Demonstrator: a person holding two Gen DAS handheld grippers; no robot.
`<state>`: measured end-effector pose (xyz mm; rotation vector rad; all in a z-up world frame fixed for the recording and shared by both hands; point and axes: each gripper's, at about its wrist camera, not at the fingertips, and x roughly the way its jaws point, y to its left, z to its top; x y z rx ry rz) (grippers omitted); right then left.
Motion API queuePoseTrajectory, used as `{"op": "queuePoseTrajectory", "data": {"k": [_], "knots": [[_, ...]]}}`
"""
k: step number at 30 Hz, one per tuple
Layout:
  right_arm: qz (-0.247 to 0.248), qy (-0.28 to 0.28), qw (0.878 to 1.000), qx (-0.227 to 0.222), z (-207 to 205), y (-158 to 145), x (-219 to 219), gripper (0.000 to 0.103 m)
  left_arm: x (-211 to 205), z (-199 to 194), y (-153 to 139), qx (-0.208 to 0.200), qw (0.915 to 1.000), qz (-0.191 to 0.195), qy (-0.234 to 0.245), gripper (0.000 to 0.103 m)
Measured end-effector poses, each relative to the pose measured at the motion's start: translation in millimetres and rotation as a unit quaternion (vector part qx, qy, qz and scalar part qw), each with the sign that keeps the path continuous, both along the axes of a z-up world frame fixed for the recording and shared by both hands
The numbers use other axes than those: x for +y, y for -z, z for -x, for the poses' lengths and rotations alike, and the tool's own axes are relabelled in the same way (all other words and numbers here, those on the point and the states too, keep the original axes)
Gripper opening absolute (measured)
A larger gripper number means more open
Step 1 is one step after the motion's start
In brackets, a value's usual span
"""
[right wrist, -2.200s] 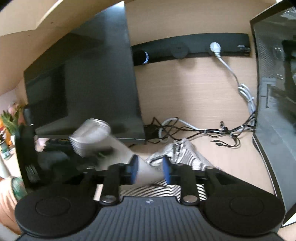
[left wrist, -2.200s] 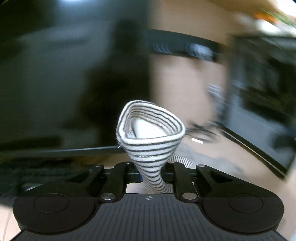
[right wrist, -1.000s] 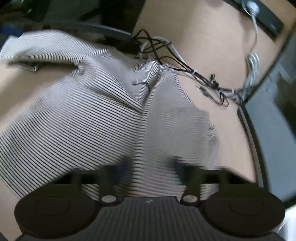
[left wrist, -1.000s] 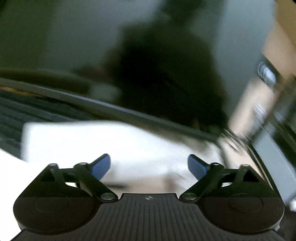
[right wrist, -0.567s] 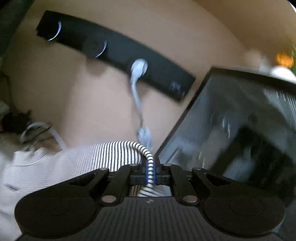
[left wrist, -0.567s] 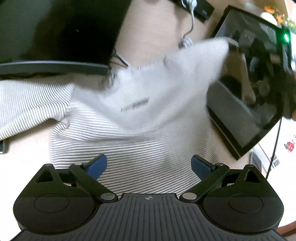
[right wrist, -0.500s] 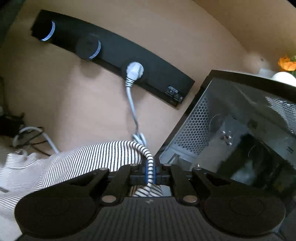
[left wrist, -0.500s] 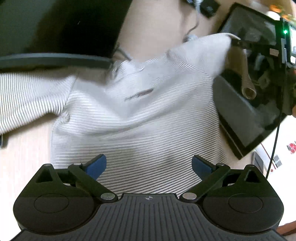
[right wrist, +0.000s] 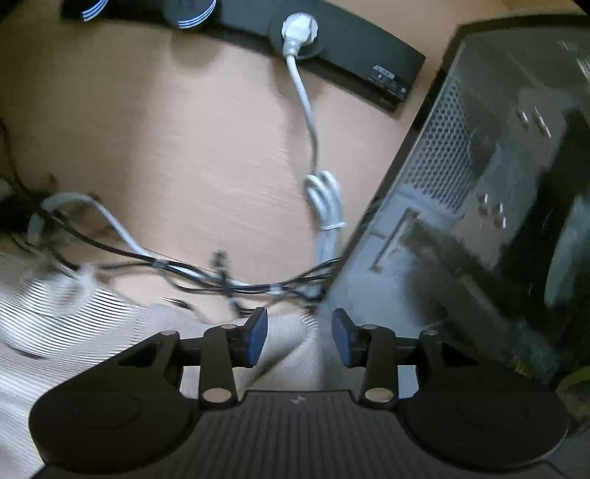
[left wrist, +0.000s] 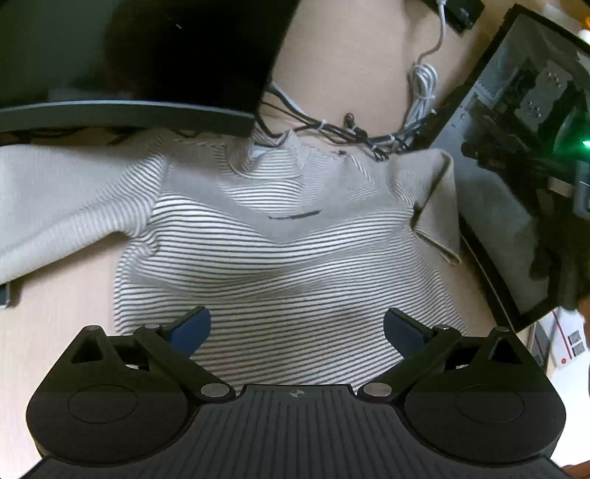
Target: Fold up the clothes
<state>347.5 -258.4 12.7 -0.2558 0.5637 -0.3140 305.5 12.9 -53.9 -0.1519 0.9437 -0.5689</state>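
Note:
A black-and-white striped long-sleeved shirt [left wrist: 280, 254] lies spread on the wooden desk, collar towards the back, left sleeve stretched out to the left, right sleeve [left wrist: 438, 206] folded in beside the computer case. My left gripper [left wrist: 297, 328] is wide open and empty above the shirt's lower body. My right gripper [right wrist: 298, 341] is open just above the right sleeve [right wrist: 284, 342], with no cloth between its pads. The shirt's body shows blurred in the right wrist view [right wrist: 55, 324].
A dark monitor [left wrist: 140, 59] stands at the back left. A computer case [left wrist: 527, 177] with a glass side stands close on the right, also in the right wrist view [right wrist: 479, 206]. Tangled cables [right wrist: 221, 272] and a black power strip [right wrist: 332, 33] lie behind the collar.
My right gripper, shut on the right sleeve half a second ago, has opened and let it drop onto the desk. My left gripper let go of its sleeve earlier and stays open.

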Motion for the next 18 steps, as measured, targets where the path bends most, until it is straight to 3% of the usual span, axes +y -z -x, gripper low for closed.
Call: {"op": "queuePoseTrajectory", "data": {"k": [3, 7, 9, 11, 13, 18], "knots": [[-0.109, -0.056, 0.992, 0.029, 16.3, 13.1, 6.9, 0.038, -0.5, 4.1, 3.6, -0.001, 1.0, -0.007, -0.003, 0.102], [-0.215, -0.104, 0.966, 0.104, 29.7, 60.9, 20.4, 0.038, -1.3, 9.5, 8.3, -0.003, 0.9998, -0.016, -0.006, 0.103], [-0.226, -0.109, 0.96, 0.123, 34.7, 79.0, 26.7, 0.04, -1.6, 12.3, 10.7, -0.004, 0.9997, -0.021, -0.008, 0.103], [-0.224, -0.121, 0.959, 0.12, 42.1, 85.5, 33.2, 0.054, -2.0, 15.0, 13.1, -0.005, 0.9996, -0.026, -0.009, 0.103], [-0.219, -0.136, 0.958, 0.124, 46.9, 86.6, 39.5, 0.059, -2.3, 17.7, 15.5, -0.005, 0.9995, -0.03, -0.011, 0.103], [-0.205, -0.149, 0.959, 0.124, 67.1, 89.3, 46.8, 0.061, 11.7, 34.3, 14.6, 0.002, 0.9991, -0.04, -0.014, 0.103]]}}
